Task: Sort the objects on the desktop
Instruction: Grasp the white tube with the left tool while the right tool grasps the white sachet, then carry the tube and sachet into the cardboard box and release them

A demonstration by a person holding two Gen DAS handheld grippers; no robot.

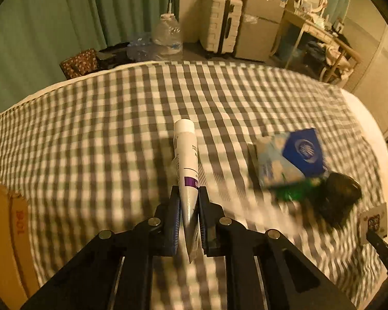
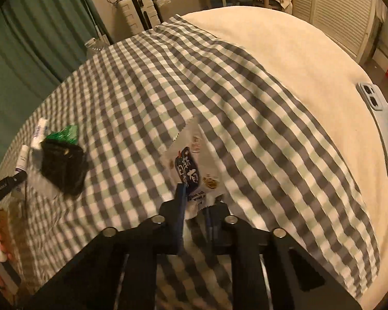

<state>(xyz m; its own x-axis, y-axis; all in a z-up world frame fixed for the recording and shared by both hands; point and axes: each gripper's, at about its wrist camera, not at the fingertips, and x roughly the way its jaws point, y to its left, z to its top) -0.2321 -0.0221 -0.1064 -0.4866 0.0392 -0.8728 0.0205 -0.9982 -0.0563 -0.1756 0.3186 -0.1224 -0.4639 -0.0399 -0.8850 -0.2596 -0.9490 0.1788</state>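
Observation:
My left gripper (image 1: 189, 206) is shut on a white tube with a purple band (image 1: 186, 155), held above the checked cloth (image 1: 103, 118), cap pointing away. To its right lie a blue and white box (image 1: 289, 160), a green packet (image 1: 292, 191) and a black pouch (image 1: 338, 196). My right gripper (image 2: 197, 201) is shut on a white snack packet with dark print (image 2: 191, 170), held above the cloth (image 2: 147, 82). In the right wrist view the black pouch (image 2: 62, 165), the green packet (image 2: 64, 133) and the tube in the left gripper (image 2: 22, 160) sit at the left.
A cardboard box (image 1: 5, 232) stands at the left edge. A phone (image 2: 382, 126) lies on the cream bedding (image 2: 297, 59) at the right. Beyond the bed are water bottles (image 1: 168, 33), a suitcase (image 1: 219, 25) and a desk (image 1: 320, 31).

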